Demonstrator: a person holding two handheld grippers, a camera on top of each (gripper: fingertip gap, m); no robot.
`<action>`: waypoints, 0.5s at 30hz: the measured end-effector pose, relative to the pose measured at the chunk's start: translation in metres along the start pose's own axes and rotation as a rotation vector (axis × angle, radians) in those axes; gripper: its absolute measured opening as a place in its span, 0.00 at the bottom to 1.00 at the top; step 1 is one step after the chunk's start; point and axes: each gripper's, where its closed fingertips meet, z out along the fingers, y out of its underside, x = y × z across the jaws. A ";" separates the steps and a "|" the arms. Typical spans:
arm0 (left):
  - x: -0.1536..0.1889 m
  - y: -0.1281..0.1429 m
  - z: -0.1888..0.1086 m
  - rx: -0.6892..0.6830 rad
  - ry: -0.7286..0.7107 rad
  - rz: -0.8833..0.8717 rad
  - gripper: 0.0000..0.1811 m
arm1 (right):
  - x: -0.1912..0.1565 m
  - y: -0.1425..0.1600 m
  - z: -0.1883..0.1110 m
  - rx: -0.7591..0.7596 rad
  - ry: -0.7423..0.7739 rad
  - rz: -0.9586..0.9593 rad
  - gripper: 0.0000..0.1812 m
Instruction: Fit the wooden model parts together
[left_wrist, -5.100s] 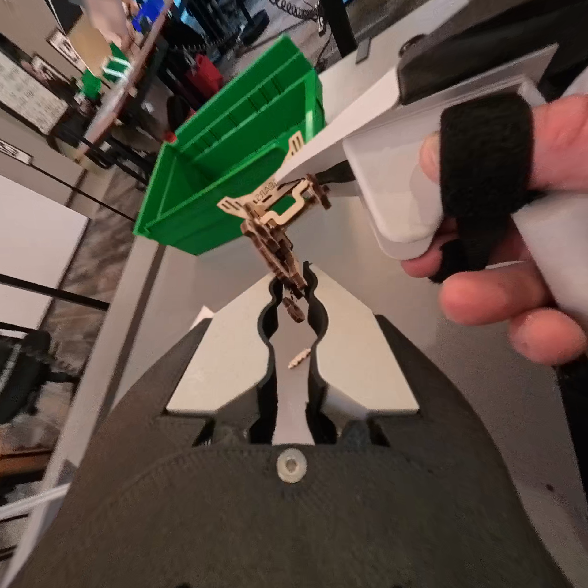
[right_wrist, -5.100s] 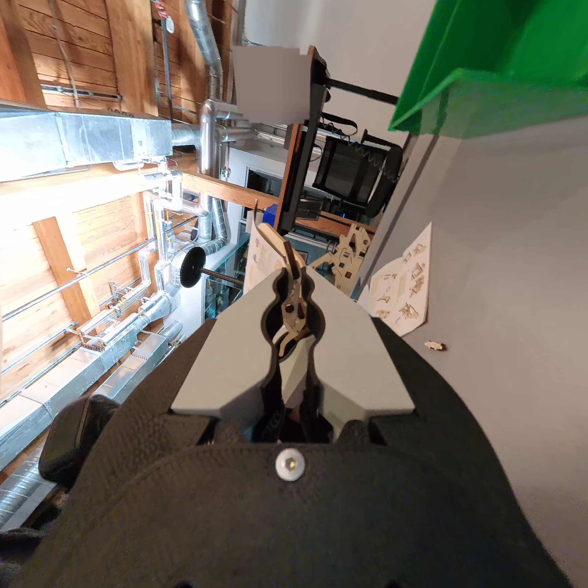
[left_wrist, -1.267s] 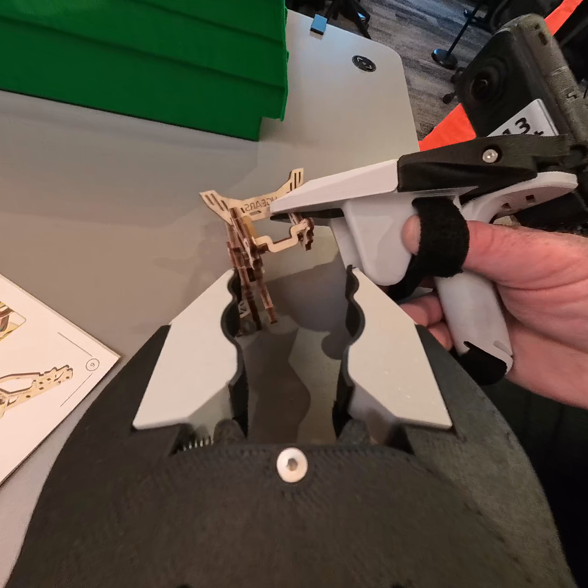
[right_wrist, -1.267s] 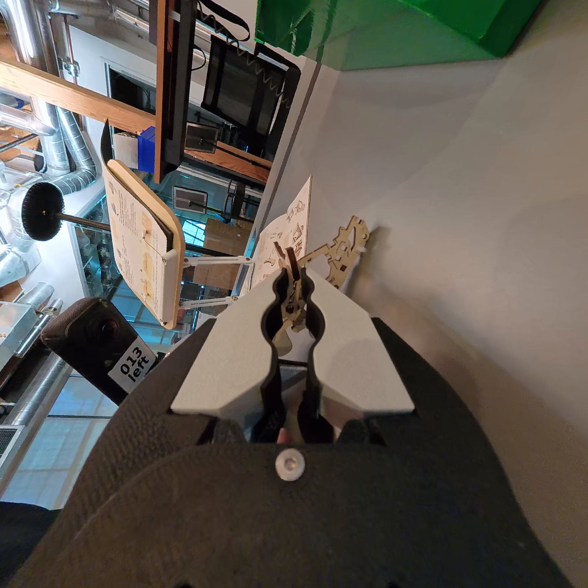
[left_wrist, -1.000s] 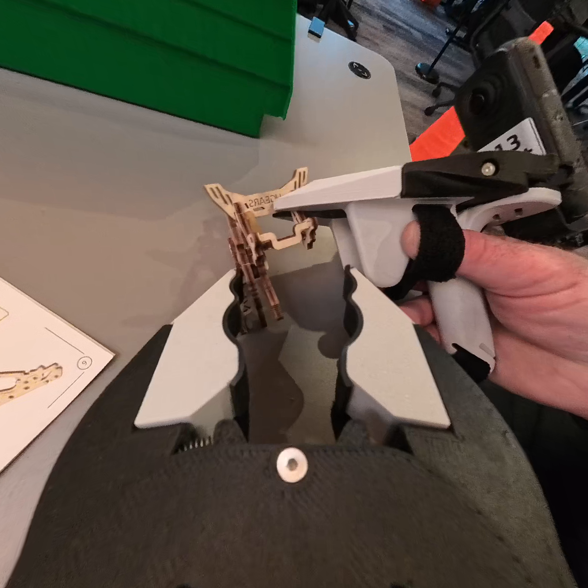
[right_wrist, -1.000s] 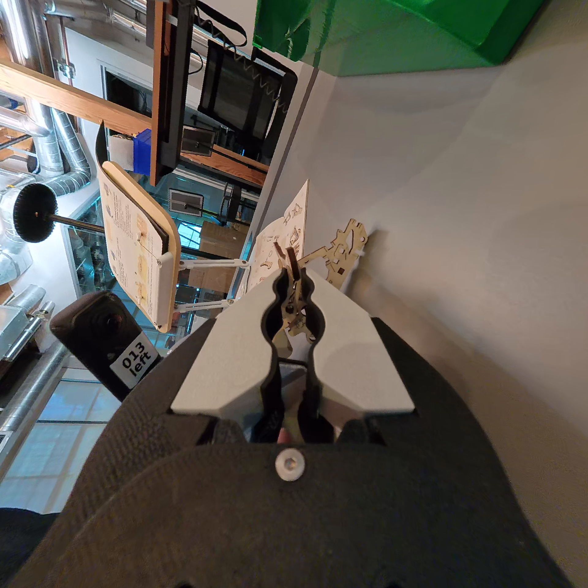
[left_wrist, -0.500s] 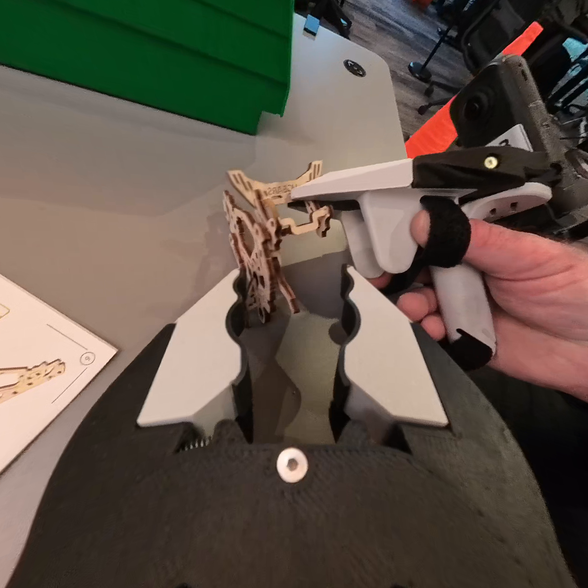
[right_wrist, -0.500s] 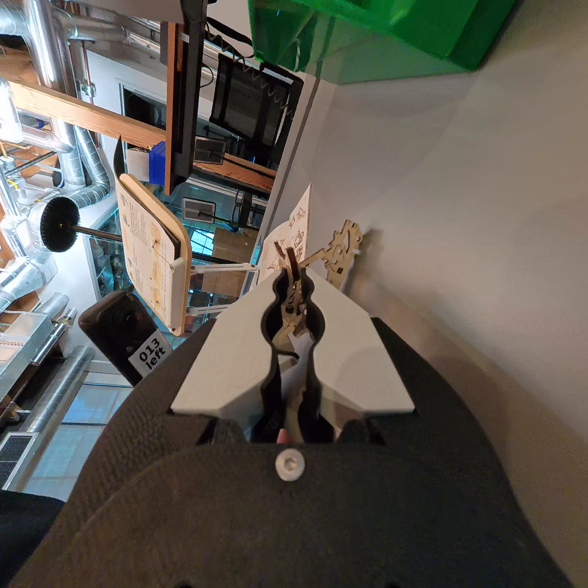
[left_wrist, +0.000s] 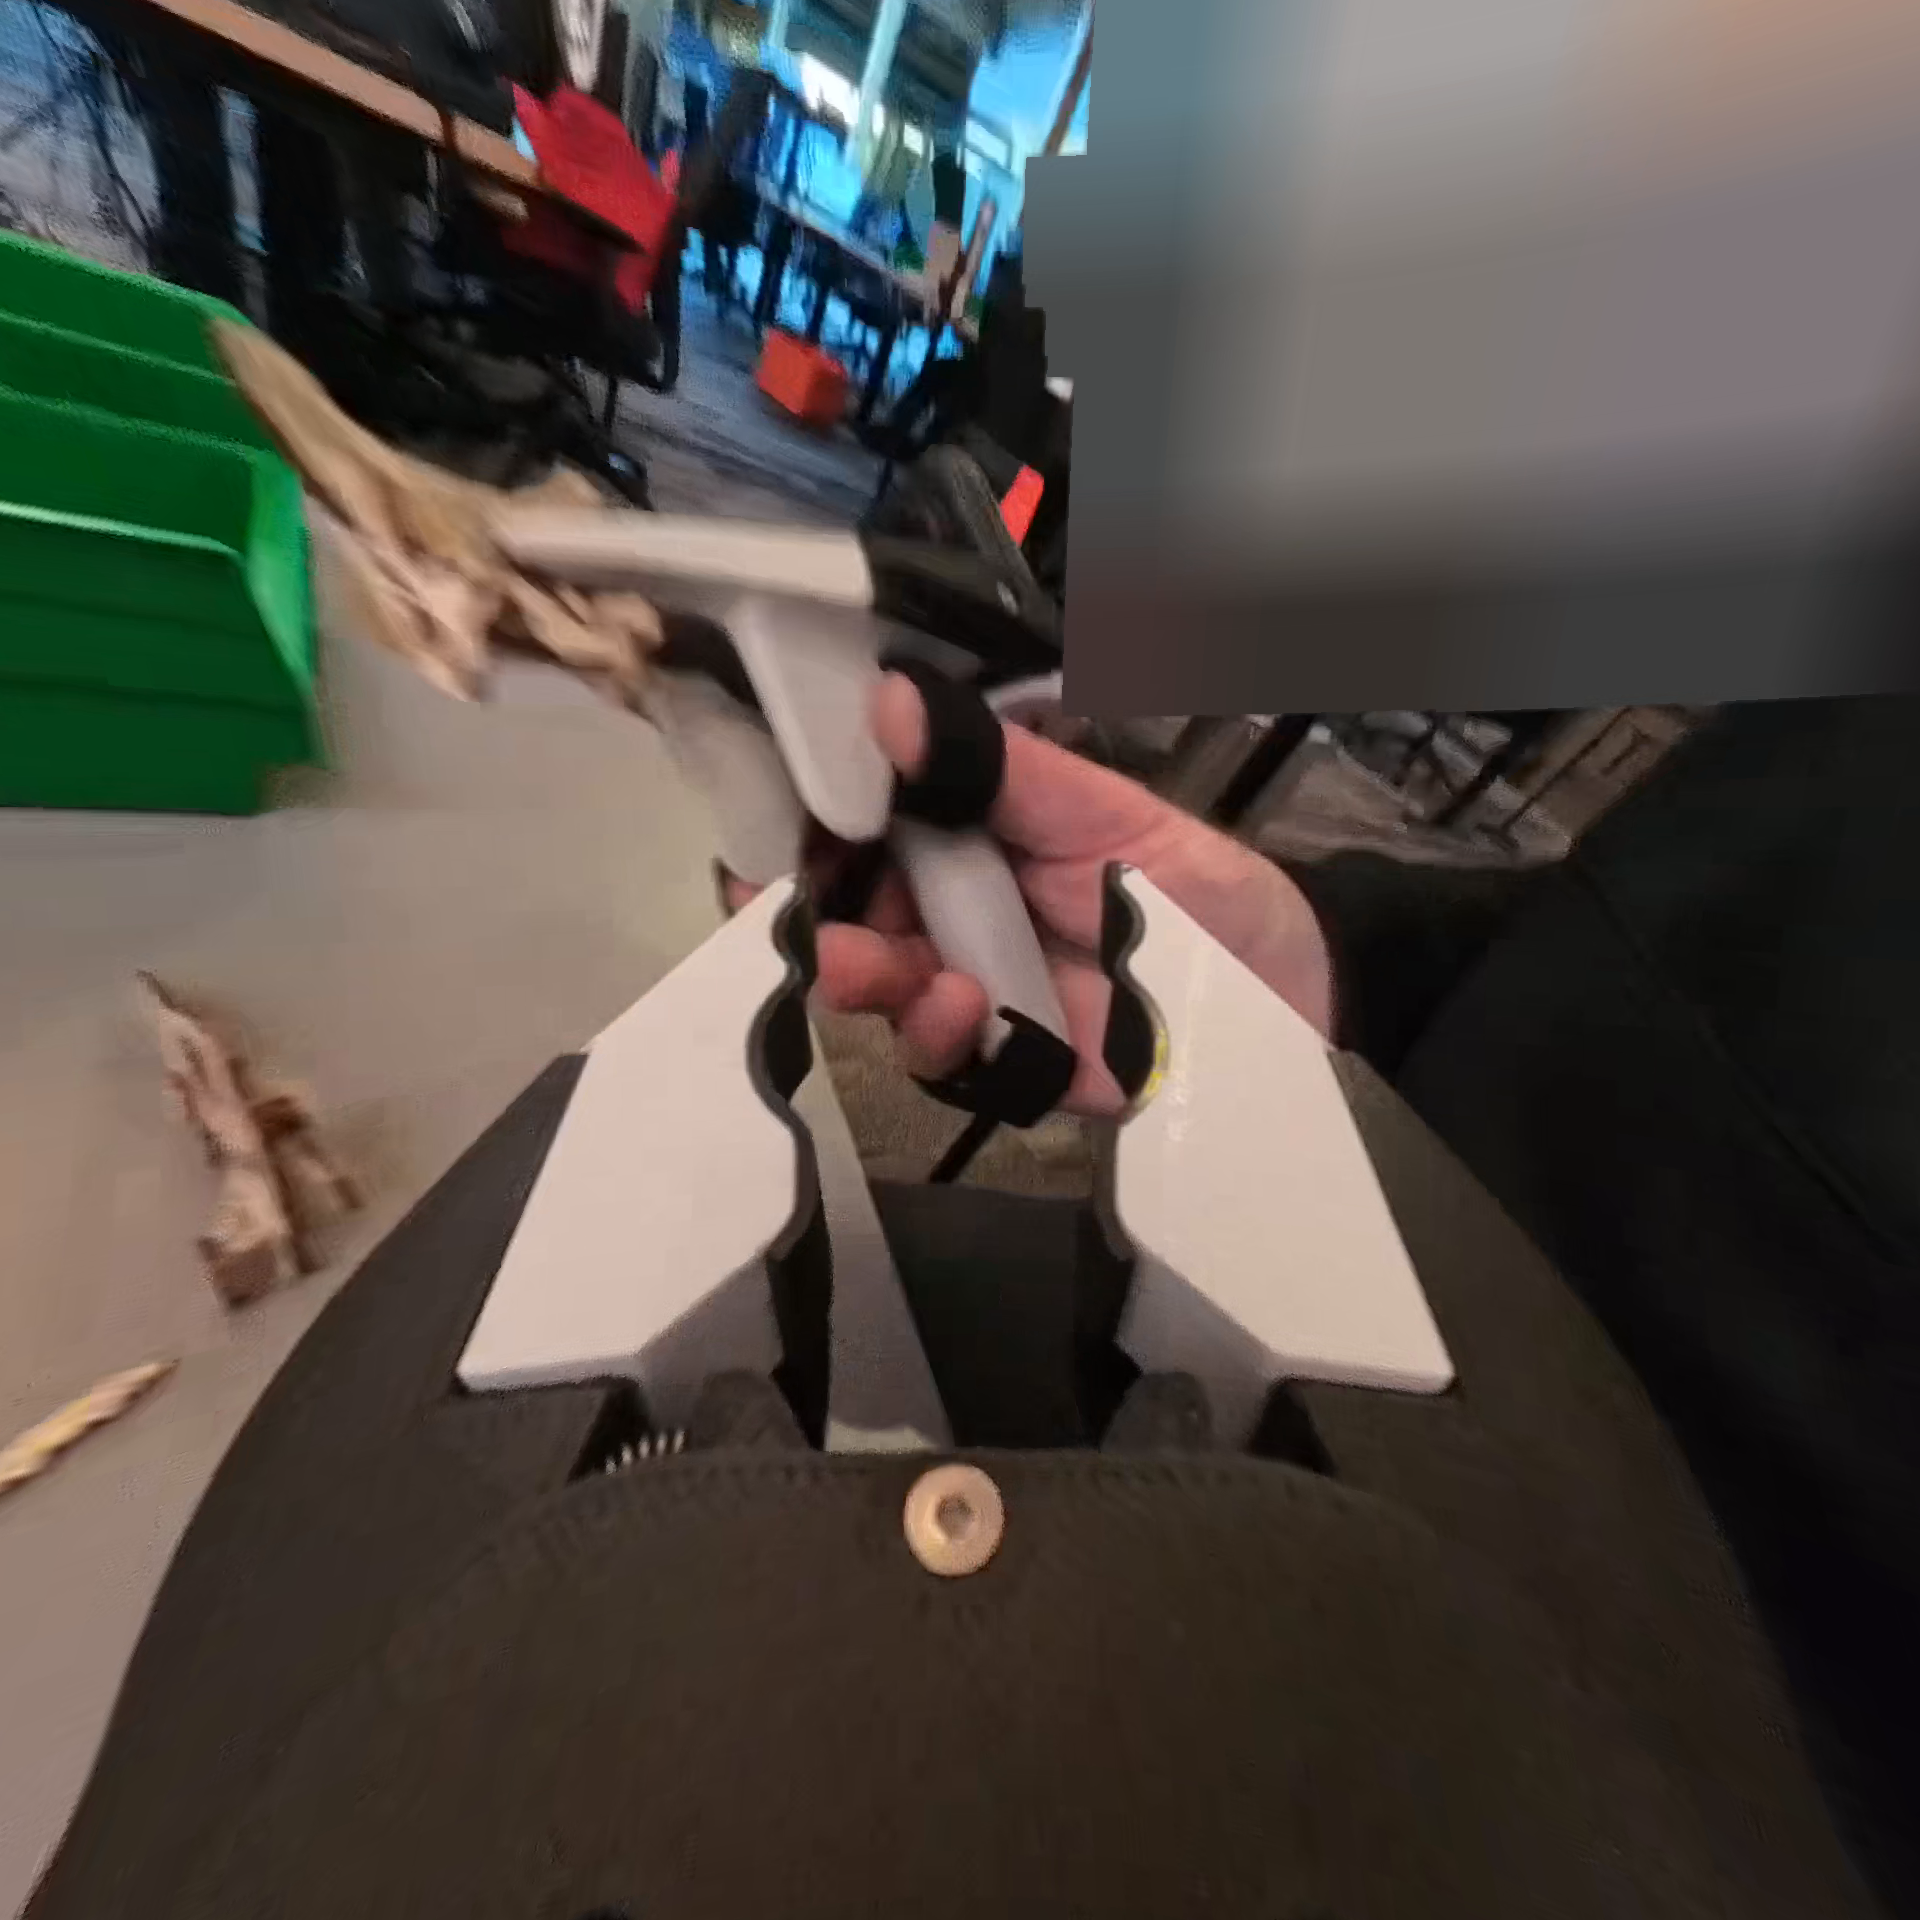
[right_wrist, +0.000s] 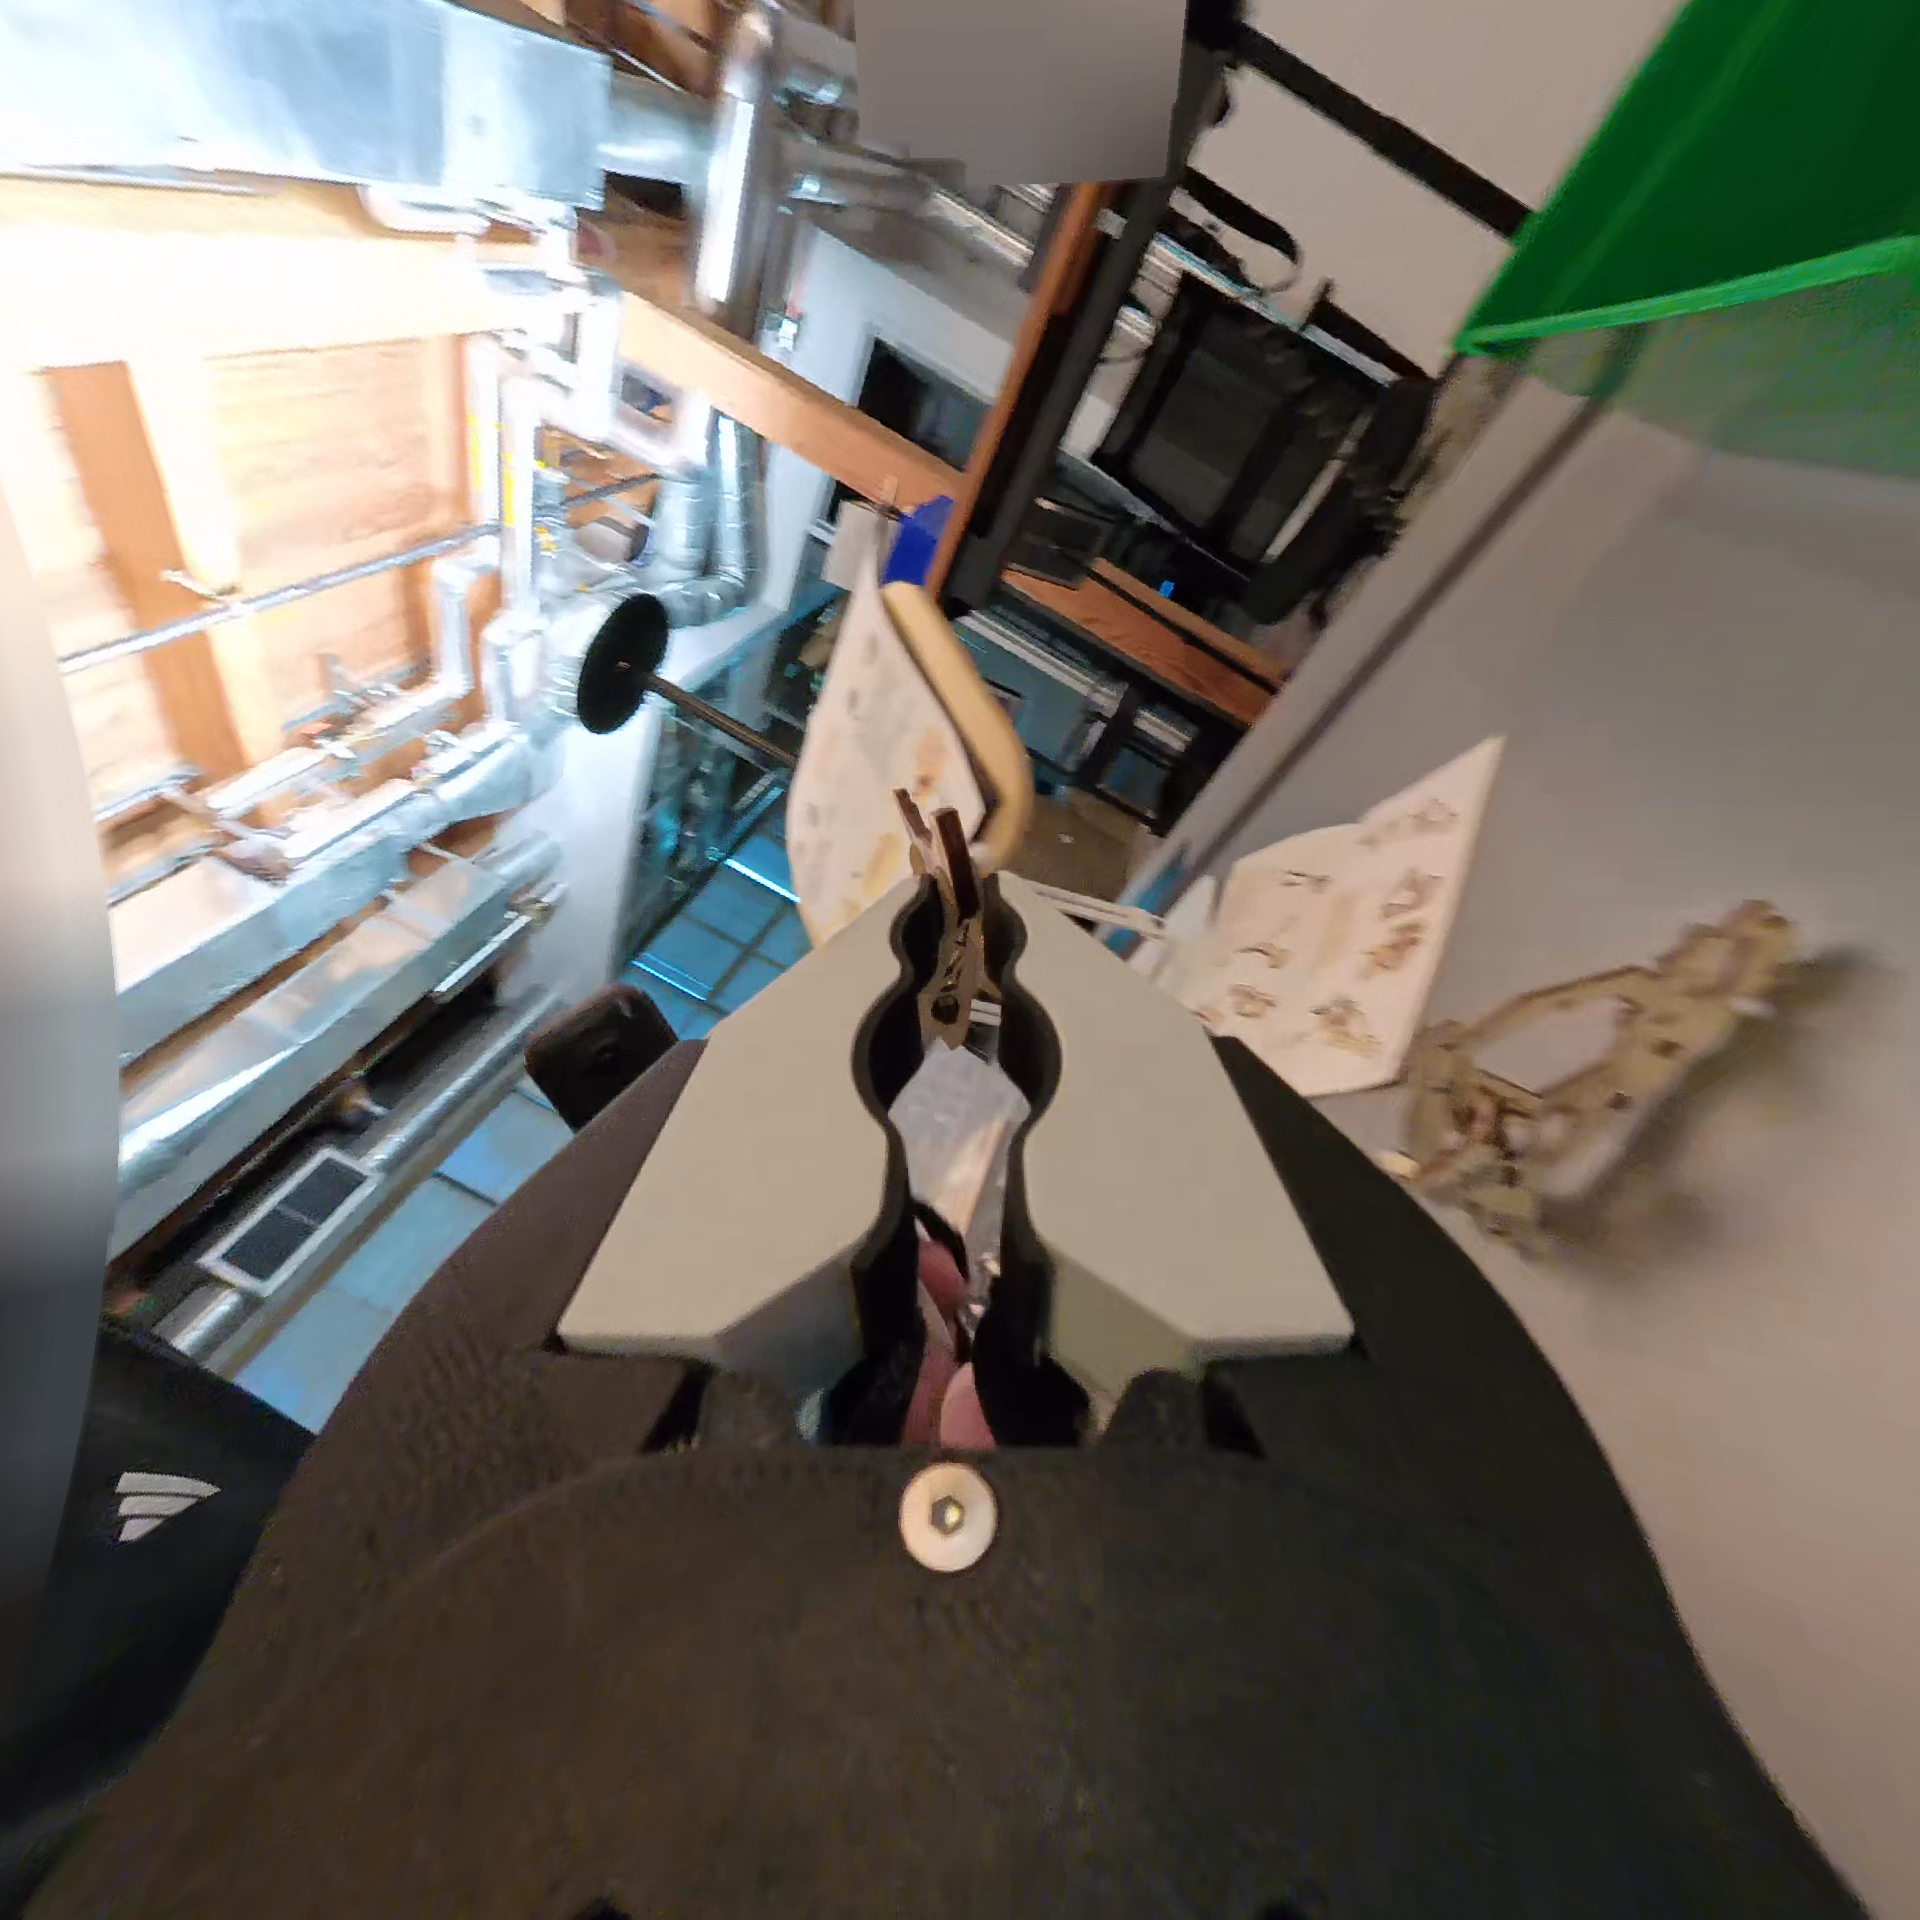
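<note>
Left wrist view shows my left tongs (left_wrist: 951, 935) spread wide with nothing between them, only my own right hand (left_wrist: 1049, 883) seen through the gap. That hand grips the handle of my right tongs (left_wrist: 499, 582), which point toward the green bin (left_wrist: 145, 582) and are closed on a wooden model piece (left_wrist: 416, 551), blurred and raised above the grey tabletop (left_wrist: 468, 883). Lower left of my left tongs, a second wooden assembly (left_wrist: 249, 1143) lies on the tabletop, well apart from the held piece, and near the picture's left edge lies a small pale wooden sliver (left_wrist: 73, 1413).

Right wrist view shows my right tongs (right_wrist: 951, 914) pinched narrow on that wooden model piece (right_wrist: 951, 935), its brown ends poking past the tips. To the right, the wooden assembly (right_wrist: 1538, 1070) lies flat on the tabletop (right_wrist: 1662, 1351), just beside an instruction sheet (right_wrist: 1351, 935). The green bin (right_wrist: 1714, 260) sits at the far corner.
</note>
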 end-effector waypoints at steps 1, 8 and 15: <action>0.012 0.010 0.009 -0.036 0.001 0.023 0.29 | -0.009 0.001 0.002 0.006 -0.032 0.003 0.02; 0.071 0.015 0.041 0.012 -0.012 0.064 0.51 | -0.062 0.034 -0.002 -0.152 -0.122 -0.126 0.03; 0.092 0.018 0.068 0.080 -0.080 -0.015 0.64 | -0.074 0.047 -0.024 -0.228 -0.167 -0.074 0.02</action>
